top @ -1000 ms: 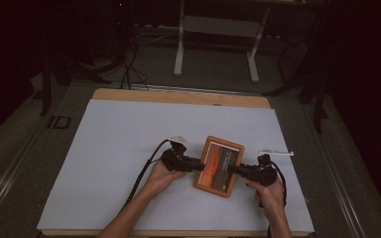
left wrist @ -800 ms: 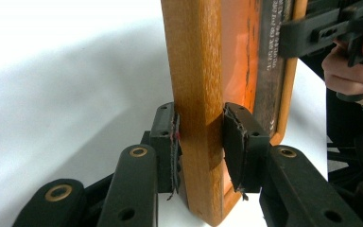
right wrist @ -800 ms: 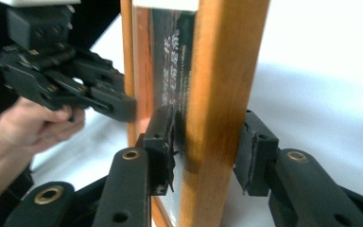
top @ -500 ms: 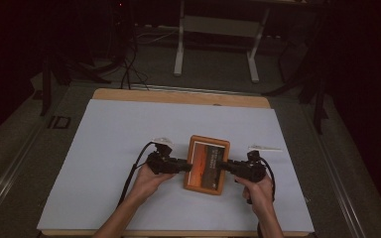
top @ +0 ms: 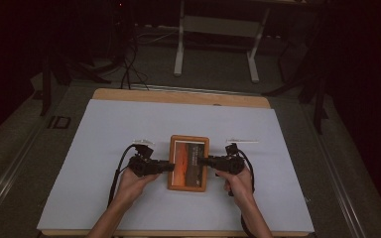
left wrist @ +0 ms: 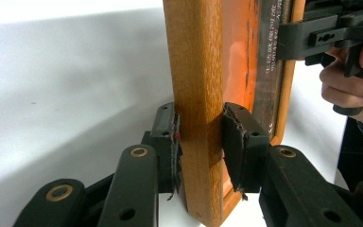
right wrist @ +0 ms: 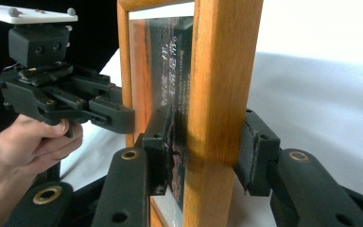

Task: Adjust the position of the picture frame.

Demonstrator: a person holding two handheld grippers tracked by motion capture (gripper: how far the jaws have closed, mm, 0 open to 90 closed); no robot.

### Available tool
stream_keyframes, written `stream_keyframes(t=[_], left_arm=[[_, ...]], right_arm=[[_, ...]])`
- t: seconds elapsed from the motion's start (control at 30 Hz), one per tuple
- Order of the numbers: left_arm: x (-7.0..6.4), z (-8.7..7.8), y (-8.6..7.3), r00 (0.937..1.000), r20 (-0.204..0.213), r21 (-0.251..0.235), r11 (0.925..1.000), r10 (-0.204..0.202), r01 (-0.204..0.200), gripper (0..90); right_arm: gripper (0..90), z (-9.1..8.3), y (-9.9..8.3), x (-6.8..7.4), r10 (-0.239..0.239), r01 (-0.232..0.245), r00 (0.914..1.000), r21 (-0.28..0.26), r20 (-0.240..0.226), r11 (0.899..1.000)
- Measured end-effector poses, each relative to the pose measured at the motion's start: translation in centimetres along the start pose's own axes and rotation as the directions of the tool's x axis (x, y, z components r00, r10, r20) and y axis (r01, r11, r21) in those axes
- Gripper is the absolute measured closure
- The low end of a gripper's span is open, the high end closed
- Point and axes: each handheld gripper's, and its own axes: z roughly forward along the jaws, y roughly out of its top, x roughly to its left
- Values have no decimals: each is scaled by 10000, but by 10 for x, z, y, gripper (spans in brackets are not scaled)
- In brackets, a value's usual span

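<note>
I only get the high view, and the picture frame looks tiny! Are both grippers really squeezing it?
Observer: Yes. In the left gripper view, the left gripper has a pad on each side of the wooden frame, pressed against its side rail.
Operator: And the other one?
Observer: The right gripper clamps the opposite rail the same way; one pad lies over the glass front, the other on the back.
Operator: What's in the frame?
Observer: An orange and dark picture with lines of small pale lettering, too fine to read.
Operator: Is the glass shiny?
Observer: Yes, a pale glare shows on it in the left gripper view.
</note>
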Motion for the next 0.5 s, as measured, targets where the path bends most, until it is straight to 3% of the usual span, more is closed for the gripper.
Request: stream_keyframes(t=[0.2, 0.5], left_arm=[[7, 4, 3, 9990, -122, 102, 9991, -420, 421, 670], [22, 16, 7, 9936, 86, 589, 9920, -1123, 1116, 625]], right_arm=[[568, 13, 7, -8, 223, -228, 9996, 249, 177, 9994], [489, 29, 6, -21, 650, -696, 9954, 664, 701, 9954]])
